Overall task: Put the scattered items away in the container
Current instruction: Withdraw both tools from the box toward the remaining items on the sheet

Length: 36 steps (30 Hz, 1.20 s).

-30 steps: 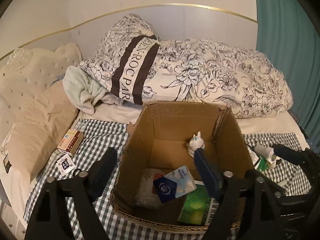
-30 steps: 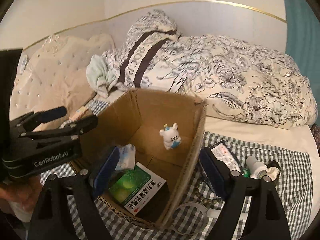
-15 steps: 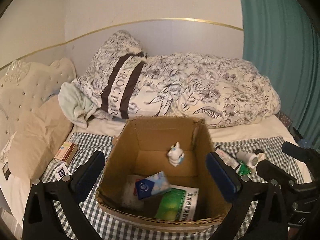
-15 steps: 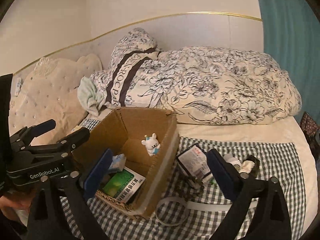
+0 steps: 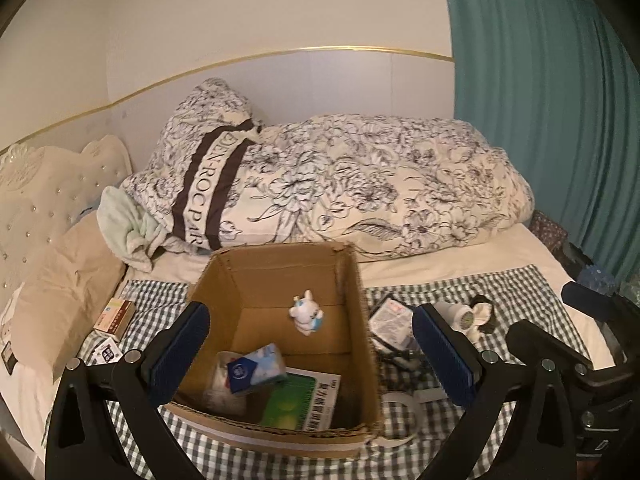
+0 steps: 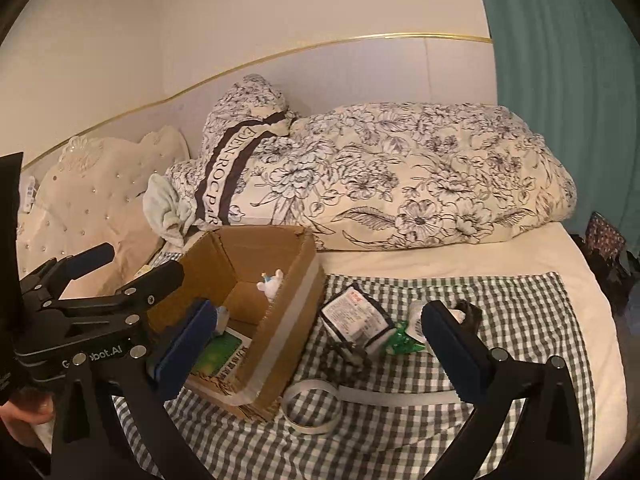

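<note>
Two grippers, left & right, jaws spread wide (right's opening), nothing pinched; likely between picks. Cardboard box on checked cloth, partly filled. Packet, tape loop scattered just beside box's right wall; clear approach from above.

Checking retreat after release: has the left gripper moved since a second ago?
Yes. The left gripper has backed up and away from the cardboard box, which looks smaller now.

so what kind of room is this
Most likely a bedroom: the work goes on atop a bed, with a floral duvet bunched along the wall, a tufted cream headboard at one end, and a teal curtain beside it.
</note>
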### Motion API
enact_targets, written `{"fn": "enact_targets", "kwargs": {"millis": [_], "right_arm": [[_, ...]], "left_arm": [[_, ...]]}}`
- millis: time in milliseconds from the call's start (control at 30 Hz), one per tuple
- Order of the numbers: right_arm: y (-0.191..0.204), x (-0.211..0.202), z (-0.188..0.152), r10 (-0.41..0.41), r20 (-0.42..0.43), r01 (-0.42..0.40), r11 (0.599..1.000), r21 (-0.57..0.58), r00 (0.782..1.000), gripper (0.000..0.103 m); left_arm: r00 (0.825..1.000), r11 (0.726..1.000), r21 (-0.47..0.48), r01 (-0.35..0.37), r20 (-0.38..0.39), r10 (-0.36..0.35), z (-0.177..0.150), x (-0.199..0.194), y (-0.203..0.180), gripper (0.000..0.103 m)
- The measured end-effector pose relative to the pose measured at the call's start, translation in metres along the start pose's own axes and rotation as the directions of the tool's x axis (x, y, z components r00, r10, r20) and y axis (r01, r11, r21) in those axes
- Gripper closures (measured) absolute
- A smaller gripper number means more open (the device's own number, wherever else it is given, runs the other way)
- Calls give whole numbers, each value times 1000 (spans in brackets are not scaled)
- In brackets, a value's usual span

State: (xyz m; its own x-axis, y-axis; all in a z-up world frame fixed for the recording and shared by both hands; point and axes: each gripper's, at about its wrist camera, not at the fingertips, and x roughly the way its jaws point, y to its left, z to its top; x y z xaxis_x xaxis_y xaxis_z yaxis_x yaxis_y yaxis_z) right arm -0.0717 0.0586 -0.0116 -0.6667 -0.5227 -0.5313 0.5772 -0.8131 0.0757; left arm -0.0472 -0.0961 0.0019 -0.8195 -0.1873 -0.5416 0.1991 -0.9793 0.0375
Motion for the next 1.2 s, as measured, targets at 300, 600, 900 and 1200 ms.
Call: {"fn": "enact_targets", "kwargs": {"millis": [300, 600, 900, 1200], "right_arm": [[-37, -21, -11, -57, 10, 56, 998, 29, 998, 0], [-79, -16, -34, -117, -51, 119, 992, 38, 992, 0], [-122, -1, -59, -152, -121, 163, 983, 83, 981, 0], [-150, 35, -77, -145, -215, 169, 981, 99, 966, 0]], "left_arm": [[998, 997, 35, 63, -20, -63, -12, -2, -34, 0], [993, 989, 92, 118, -43, -114, -44, -2, -65, 0], [983, 969, 169, 183, -61, -175, -67, 13, -100, 11], [968, 945, 231, 233, -145, -203, -102, 50, -126, 28]]}}
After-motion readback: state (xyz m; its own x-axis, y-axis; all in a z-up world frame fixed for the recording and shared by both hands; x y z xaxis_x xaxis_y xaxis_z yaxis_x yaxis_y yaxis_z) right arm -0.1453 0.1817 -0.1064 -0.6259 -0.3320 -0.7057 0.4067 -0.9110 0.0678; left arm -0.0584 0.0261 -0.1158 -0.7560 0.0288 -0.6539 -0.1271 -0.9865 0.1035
